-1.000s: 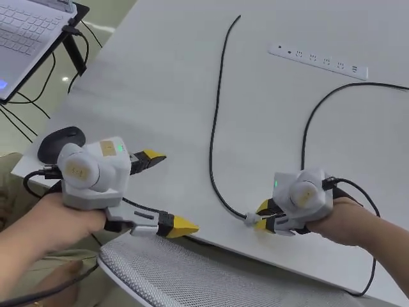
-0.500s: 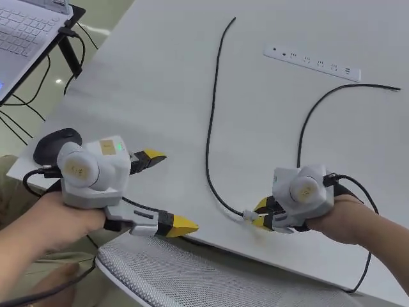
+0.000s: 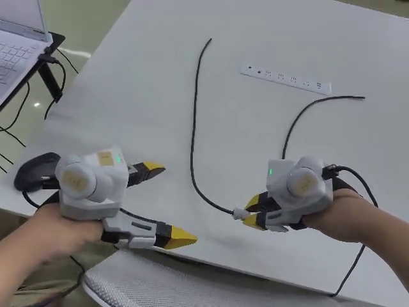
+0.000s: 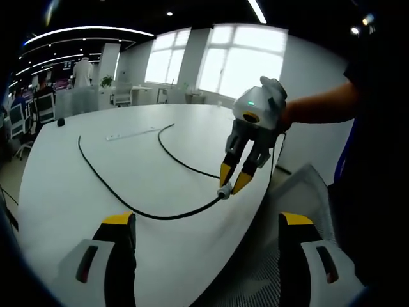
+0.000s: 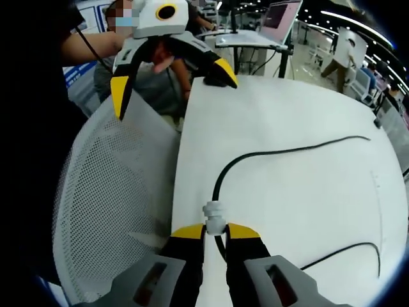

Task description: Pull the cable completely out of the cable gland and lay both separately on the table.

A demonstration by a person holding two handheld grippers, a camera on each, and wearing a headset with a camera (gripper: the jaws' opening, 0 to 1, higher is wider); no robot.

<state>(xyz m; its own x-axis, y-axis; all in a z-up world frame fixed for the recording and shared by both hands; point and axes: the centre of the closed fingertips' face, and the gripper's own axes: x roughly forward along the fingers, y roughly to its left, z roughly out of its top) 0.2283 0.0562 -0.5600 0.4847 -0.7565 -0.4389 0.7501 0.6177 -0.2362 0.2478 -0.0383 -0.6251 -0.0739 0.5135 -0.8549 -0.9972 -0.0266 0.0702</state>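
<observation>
My right claw (image 5: 216, 231) is closed, its yellow tips pinching the white cable gland (image 5: 215, 217) near the table's (image 3: 160, 77) near edge. The gland pokes out just past the tips, and a short piece of black cable (image 5: 281, 152) runs back between my jaws. From the gland's front, the cable curves away across the white table toward its far side. The cable is still threaded through the gland. My left claw (image 3: 169, 203) hovers wide apart and holds nothing, off to the left, well apart from the gland.
</observation>
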